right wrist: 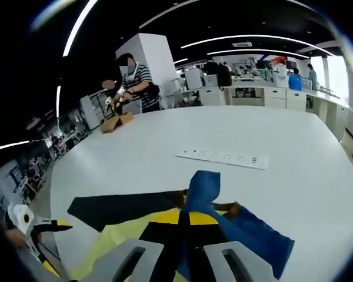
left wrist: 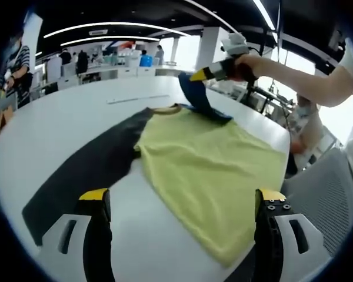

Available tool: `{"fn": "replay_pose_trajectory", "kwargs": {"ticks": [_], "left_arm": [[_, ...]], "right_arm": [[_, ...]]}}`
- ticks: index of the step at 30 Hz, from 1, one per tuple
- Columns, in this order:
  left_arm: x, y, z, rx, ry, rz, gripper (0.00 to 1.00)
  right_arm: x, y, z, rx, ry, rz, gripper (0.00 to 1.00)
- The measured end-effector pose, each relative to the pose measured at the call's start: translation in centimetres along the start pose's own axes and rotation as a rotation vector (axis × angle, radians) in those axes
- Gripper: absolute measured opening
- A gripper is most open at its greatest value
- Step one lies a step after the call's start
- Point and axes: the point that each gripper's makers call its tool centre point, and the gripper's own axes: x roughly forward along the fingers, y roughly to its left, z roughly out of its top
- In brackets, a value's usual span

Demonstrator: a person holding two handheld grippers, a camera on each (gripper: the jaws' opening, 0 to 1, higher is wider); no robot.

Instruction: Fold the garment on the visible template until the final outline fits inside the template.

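Note:
A yellow-green T-shirt (left wrist: 212,158) with blue sleeves and a brown collar lies flat on the white table (left wrist: 65,117). Partly under its left side lies the dark template sheet (left wrist: 88,170). My right gripper (left wrist: 209,73), held by a hand, is shut on the blue sleeve (left wrist: 197,97) and holds it up above the shirt's far corner. My left gripper (left wrist: 182,200) hangs open over the shirt's near hem, nothing between its fingers. In the right gripper view, my right gripper (right wrist: 185,226) pinches the blue sleeve (right wrist: 203,188), with the template (right wrist: 117,208) and yellow shirt (right wrist: 123,235) beneath, and the left gripper (right wrist: 47,226) at lower left.
A white power strip (right wrist: 223,157) lies on the table beyond the shirt. A person (right wrist: 135,82) works over a cardboard box (right wrist: 115,123) at the far table edge. A grey chair (left wrist: 323,200) stands by the table's right edge. More people and benches fill the background.

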Motion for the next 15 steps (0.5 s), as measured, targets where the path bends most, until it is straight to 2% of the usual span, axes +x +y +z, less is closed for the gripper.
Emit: {"fn": "replay_pose_trajectory", "kwargs": {"ticks": [15], "left_arm": [[-0.1, -0.1, -0.4, 0.002, 0.016, -0.001, 0.99]], "right_arm": [[1.6, 3.9, -1.8, -0.052, 0.040, 0.100, 0.00]]}}
